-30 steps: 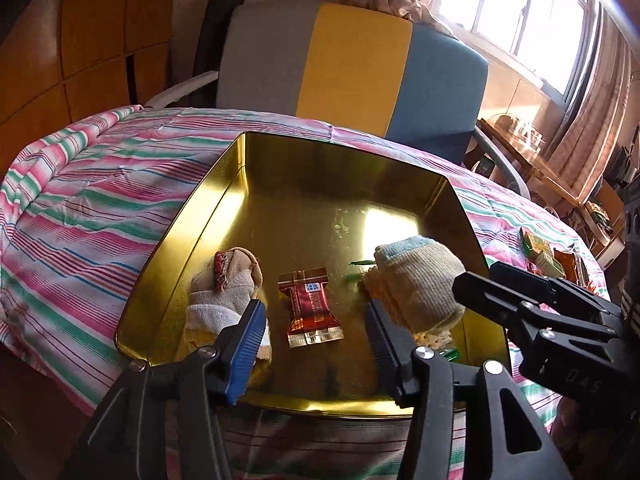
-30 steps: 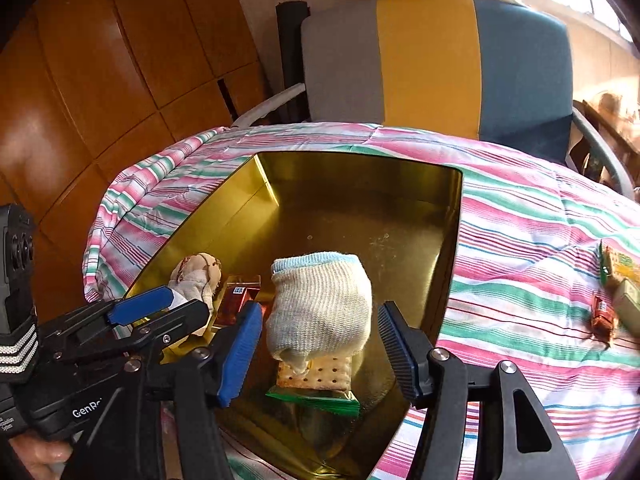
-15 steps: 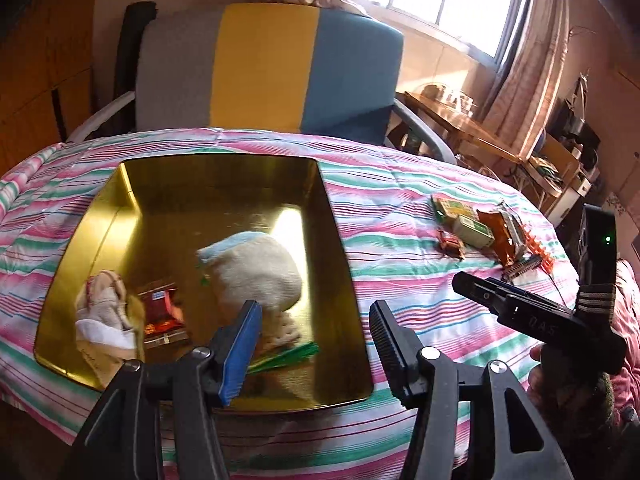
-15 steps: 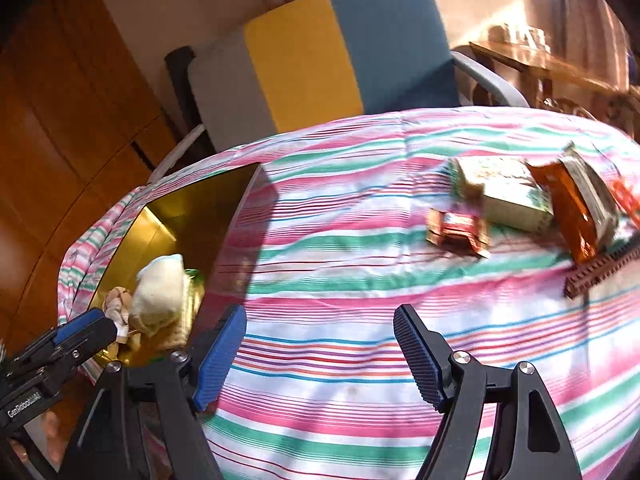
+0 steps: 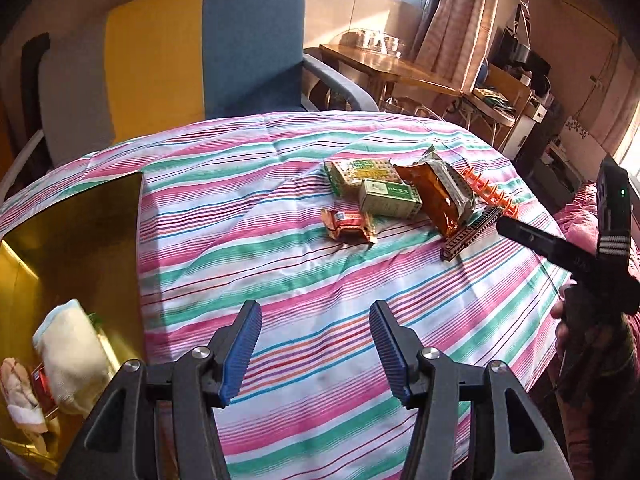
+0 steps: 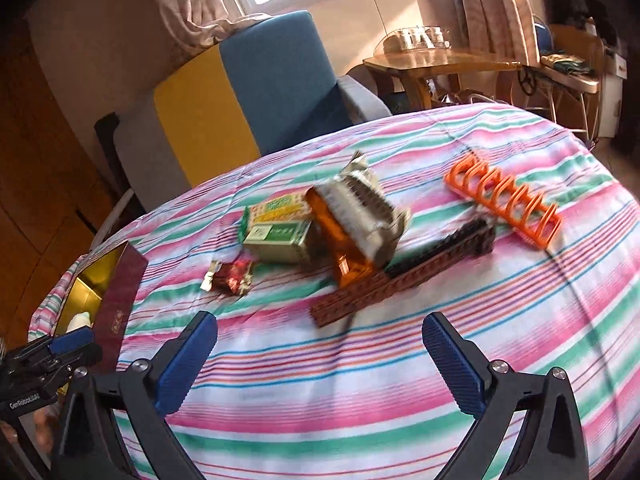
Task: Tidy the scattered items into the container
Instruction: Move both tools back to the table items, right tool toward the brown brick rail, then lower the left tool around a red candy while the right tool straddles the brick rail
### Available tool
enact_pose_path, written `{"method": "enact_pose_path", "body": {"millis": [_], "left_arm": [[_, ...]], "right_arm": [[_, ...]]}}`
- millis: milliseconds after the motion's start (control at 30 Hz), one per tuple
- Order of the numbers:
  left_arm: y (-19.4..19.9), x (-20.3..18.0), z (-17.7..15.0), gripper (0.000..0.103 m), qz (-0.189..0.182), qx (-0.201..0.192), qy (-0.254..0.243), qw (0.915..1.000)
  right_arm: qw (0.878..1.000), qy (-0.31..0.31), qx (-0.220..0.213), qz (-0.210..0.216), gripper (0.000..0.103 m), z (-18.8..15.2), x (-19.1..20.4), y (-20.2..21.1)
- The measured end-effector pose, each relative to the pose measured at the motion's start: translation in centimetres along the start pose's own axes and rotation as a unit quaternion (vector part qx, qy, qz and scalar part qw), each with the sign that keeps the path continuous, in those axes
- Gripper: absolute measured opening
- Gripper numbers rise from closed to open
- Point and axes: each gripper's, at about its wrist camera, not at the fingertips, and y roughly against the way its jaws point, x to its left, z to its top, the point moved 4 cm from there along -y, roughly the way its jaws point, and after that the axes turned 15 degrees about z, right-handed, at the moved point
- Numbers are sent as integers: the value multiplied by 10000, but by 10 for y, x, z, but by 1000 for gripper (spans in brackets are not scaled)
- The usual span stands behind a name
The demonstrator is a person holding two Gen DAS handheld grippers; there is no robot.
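Observation:
The gold tin (image 5: 80, 220) stands at the left of the striped table, holding a rolled cream sock (image 5: 72, 356), a pinkish sock (image 5: 16, 392) and a red sweet. To its right lie a red sweet (image 5: 350, 226), a green box (image 5: 390, 198), a cracker packet (image 5: 360, 172), an orange snack bag (image 5: 440, 196), a brown brick strip (image 5: 468, 236) and an orange rack (image 6: 504, 200). My left gripper (image 5: 314, 320) hovers open over bare cloth, short of the sweet. My right gripper (image 6: 320, 328) has its jaws opening, nothing between them, just short of the brick strip (image 6: 360, 296).
A grey, yellow and blue armchair (image 5: 180, 48) stands behind the table. A wooden side table (image 6: 440, 60) with glassware is by the window. The round table's edge drops away at the right, where a hand (image 5: 580, 320) holds the other gripper.
Both grippers swung right, away from the tin and toward the scattered items. The right jaws left the cream sock in the tin and spread wide. The left jaws widened a little.

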Motion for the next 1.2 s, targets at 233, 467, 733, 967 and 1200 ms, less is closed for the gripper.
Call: {"method": "enact_pose_path", "body": {"millis": [233, 467, 733, 967, 1200], "left_arm": [[-34, -33, 39, 57, 104, -7, -563, 9984], [-74, -53, 66, 57, -19, 83, -924, 9957], [-110, -78, 79, 58, -673, 408, -1258, 9889], [-103, -74, 47, 58, -1069, 795, -1368, 9816], [-67, -44, 6, 58, -1093, 924, -734, 9870]], "right_arm": [[9971, 381, 411, -514, 103, 64, -49, -31], [9911, 496, 1065, -621, 103, 69, -76, -60], [9874, 436, 1518, -24, 103, 28, -64, -40], [9813, 219, 1750, 774, 103, -23, -30, -9], [9763, 46, 1789, 1220, 103, -56, 0, 9]]}}
